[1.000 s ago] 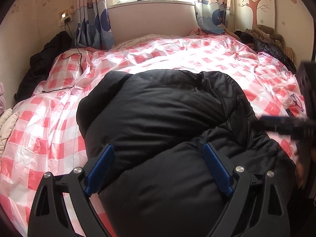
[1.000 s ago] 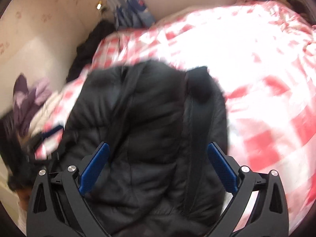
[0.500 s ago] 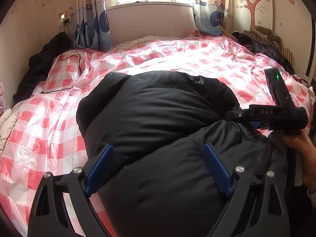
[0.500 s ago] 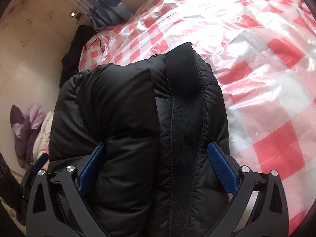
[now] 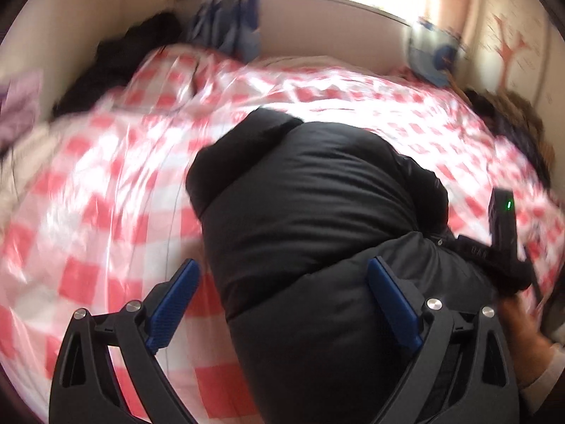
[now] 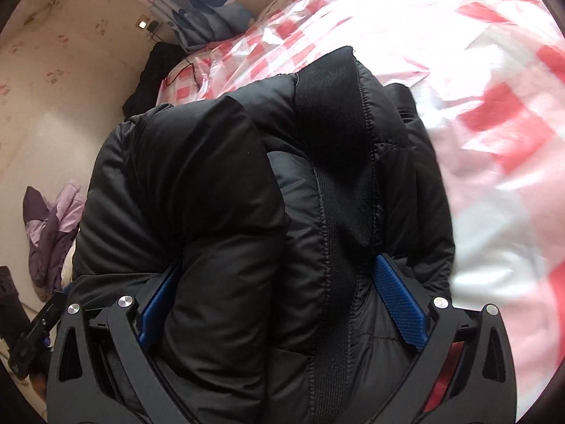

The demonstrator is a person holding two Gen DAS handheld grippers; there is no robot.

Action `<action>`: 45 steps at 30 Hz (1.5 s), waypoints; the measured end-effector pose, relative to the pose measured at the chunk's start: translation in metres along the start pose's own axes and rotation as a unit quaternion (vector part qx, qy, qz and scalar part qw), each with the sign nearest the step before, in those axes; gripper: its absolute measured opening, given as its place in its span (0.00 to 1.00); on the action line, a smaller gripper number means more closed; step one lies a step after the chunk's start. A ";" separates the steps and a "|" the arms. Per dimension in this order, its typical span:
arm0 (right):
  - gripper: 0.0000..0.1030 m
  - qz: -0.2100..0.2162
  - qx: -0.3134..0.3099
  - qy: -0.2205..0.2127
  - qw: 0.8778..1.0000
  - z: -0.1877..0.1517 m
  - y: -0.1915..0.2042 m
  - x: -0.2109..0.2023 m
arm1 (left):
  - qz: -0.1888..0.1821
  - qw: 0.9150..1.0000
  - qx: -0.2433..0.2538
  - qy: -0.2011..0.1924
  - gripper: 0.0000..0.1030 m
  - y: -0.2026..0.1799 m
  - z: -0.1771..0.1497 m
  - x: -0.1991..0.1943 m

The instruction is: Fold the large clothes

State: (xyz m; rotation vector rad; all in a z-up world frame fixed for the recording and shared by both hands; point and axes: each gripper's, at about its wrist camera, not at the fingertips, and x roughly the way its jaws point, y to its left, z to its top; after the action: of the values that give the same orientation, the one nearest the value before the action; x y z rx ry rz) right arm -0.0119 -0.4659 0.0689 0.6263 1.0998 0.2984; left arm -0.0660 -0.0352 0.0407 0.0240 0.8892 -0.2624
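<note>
The black puffer jacket (image 5: 317, 233) lies bundled on the bed (image 5: 106, 183), filling the centre and lower half of both views, its layers already doubled over one another on the red-and-white checked plastic cover. Half a second ago the left wrist view was sharp and level; now it is smeared and tilted, and the jacket has slid to the right of the frame, so the left gripper (image 5: 282, 304) is swinging toward the bundle's left edge. Its jaws stand wide, one blue pad over the bare cover and the other against the padding, holding nothing. The right gripper (image 6: 279, 304) has pushed in deeper than before: its blue pads, which sat clear at the jacket's near edge, are now sunk into the folds on either side of the dark ribbed band (image 6: 335, 134), though whether the jaws have actually clamped cannot be told. In the left view that tool shows at the right edge, green light on, with a hand (image 5: 522, 332) beneath it. The folding looks nearly done; this reads as pressing or gathering the bundle into a tidier shape, and springy down may puff back open when let go.
</note>
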 end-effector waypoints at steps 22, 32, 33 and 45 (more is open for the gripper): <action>0.94 -0.143 -0.169 0.125 0.967 0.023 0.114 0.043 | 0.069 0.994 -0.087 0.004 0.92 0.060 0.005 -0.018; 0.94 -0.118 -0.280 -0.090 0.948 0.001 0.222 -0.052 | 0.100 0.991 -0.091 -0.004 0.93 0.054 0.011 -0.032; 0.94 -0.132 -0.303 -0.089 0.940 -0.006 0.228 -0.051 | 0.108 0.990 -0.086 -0.004 0.93 0.050 0.011 -0.032; 0.94 -0.230 -0.352 -0.050 0.906 -0.044 0.227 -0.007 | 0.145 0.987 -0.076 0.002 0.93 0.037 0.011 -0.032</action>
State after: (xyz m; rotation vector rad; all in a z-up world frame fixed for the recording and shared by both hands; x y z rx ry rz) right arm -0.0366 -0.2755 0.1979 -0.2648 0.9208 0.2254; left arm -0.0684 0.0059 0.0687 0.0123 0.8950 0.0771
